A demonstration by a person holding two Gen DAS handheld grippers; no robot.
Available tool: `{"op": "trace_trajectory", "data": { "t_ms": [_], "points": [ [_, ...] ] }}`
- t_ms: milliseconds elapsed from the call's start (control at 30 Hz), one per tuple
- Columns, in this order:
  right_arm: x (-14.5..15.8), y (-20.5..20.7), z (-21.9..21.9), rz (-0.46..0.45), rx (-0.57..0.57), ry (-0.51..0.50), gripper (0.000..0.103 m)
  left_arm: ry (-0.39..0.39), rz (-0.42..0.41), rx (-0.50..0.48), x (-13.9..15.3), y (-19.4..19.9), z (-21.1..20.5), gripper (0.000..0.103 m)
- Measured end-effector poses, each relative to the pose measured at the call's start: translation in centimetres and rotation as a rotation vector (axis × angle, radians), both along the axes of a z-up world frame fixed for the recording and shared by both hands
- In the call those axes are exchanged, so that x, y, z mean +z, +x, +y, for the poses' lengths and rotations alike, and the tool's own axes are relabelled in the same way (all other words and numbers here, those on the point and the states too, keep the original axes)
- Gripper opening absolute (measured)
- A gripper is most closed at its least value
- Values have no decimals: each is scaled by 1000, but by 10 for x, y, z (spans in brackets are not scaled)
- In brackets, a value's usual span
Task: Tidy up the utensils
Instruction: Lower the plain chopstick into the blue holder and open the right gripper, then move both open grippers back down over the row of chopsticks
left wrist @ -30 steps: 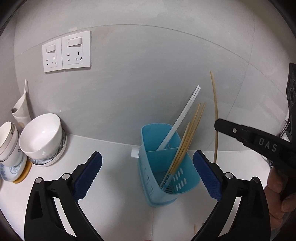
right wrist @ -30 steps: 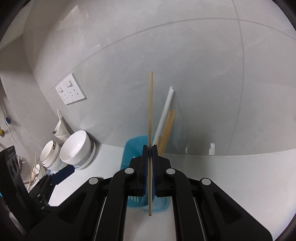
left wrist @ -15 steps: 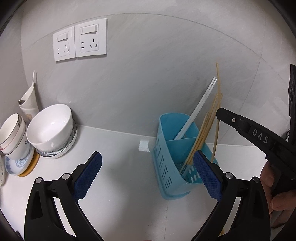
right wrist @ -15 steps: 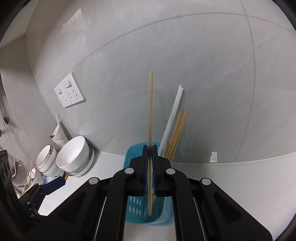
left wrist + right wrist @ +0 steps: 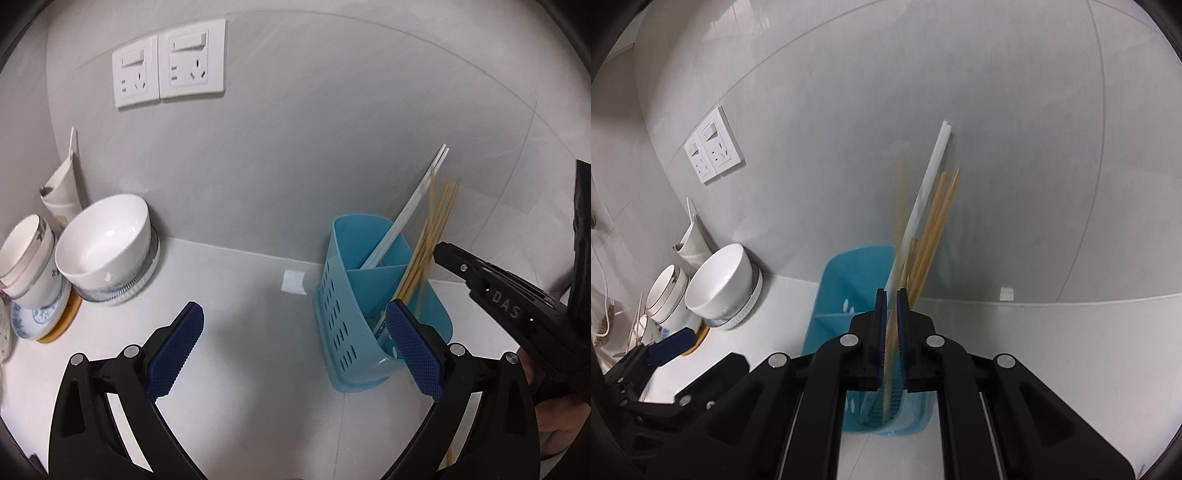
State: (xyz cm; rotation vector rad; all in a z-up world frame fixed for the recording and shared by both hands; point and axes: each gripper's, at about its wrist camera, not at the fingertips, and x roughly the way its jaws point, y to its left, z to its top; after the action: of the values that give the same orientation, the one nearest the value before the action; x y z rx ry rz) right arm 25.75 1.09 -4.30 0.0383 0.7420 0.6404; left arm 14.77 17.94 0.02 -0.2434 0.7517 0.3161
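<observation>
A blue perforated utensil holder [image 5: 369, 314] stands on the white counter near the wall; it also shows in the right wrist view [image 5: 849, 295]. It holds white chopsticks [image 5: 410, 206] and several wooden chopsticks [image 5: 439, 221]. My right gripper [image 5: 892, 314] is just above the holder, its jaws a small gap apart. A blurred wooden chopstick [image 5: 897, 236] drops between them into the holder. My left gripper [image 5: 295, 343] is wide open and empty, low over the counter left of the holder.
White bowls [image 5: 107, 243] and cups [image 5: 26, 254] stack on plates at the left by the wall. Two wall sockets [image 5: 170, 62] sit above. A white tag [image 5: 293, 282] lies at the counter's back edge.
My right gripper moved down over the holder and opened slightly, letting the wooden chopstick fall in. My left gripper shifted left and closer to the counter.
</observation>
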Motion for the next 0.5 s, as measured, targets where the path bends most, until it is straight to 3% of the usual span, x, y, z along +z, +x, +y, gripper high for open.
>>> {"op": "trace_trajectory", "data": {
  "t_ms": [33,367,500],
  "points": [
    [1,0,-1,0,3,-8,8,-18,8,-2,-1,1,1,97],
    [13,-12,-45,20,-38,-58,79,-41,23,-3,0,-4,-6,97],
    [11,-20,-68,33,-71,-110,85,-35,51,-14,-3,-5,-21,97]
  ]
}}
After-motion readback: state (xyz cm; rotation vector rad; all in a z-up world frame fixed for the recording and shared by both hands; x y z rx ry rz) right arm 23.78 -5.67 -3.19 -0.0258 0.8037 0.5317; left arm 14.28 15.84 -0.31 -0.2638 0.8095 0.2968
